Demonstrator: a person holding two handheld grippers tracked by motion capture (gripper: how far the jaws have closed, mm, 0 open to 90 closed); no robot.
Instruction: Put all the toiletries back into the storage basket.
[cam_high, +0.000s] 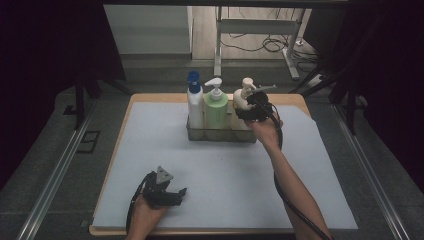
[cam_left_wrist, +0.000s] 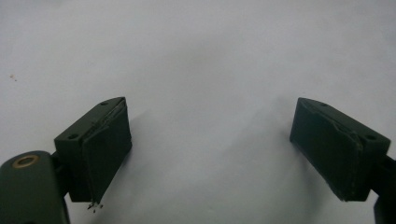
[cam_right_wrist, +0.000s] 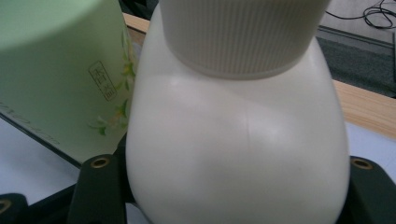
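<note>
Three pump bottles stand in a grey metal rack (cam_high: 220, 135) at the back of the mat: a white one with a blue cap (cam_high: 194, 102), a green one (cam_high: 216, 107) and a cream one (cam_high: 243, 97) at the right end. My right gripper (cam_high: 256, 107) is shut on the cream bottle (cam_right_wrist: 238, 140); its jaws press both sides of the body, with the green bottle (cam_right_wrist: 60, 74) just to the left. My left gripper (cam_high: 172, 195) rests near the mat's front edge, open and holding nothing; in the left gripper view its fingers (cam_left_wrist: 100, 149) stand wide apart over bare mat.
A pale blue mat (cam_high: 225, 175) covers a wooden board (cam_high: 150, 97). Metal rails (cam_high: 55, 175) run along both sides of the table. Desk legs and cables (cam_high: 270, 42) lie on the floor beyond the far edge.
</note>
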